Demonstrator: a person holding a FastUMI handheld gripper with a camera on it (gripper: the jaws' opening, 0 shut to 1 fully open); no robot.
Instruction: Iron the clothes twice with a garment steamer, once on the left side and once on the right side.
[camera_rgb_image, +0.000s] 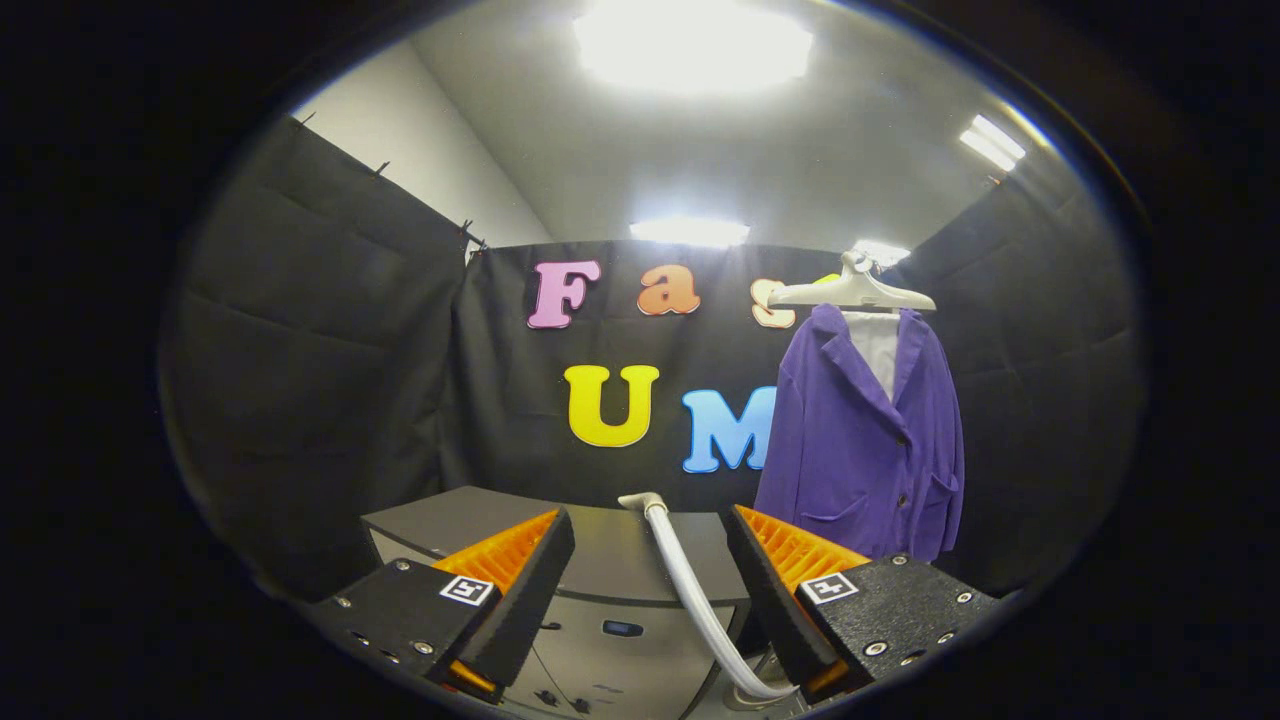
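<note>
I have the gripper up and level, its 2 fingers spread wide with nothing between the pads — they hold nothing at all. Through the gap I see a grey cabinet-like unit, which I take to be the steamer's base, sitting just ahead of and below the fingertips. A pale hose rises from low down near the right-hand finger, curves up across the front of the unit and ends in a small bent fitting at its top edge; I cannot tell where the steamer head itself is.

The garment to be ironed is a purple jacket, hanging beyond the right-hand finger and well apart from it. It hangs on 1 white hanger, front facing me, lapels open over a white lining, with a pocket low on each side. The booth's black cloth wall stands close behind it.
</note>
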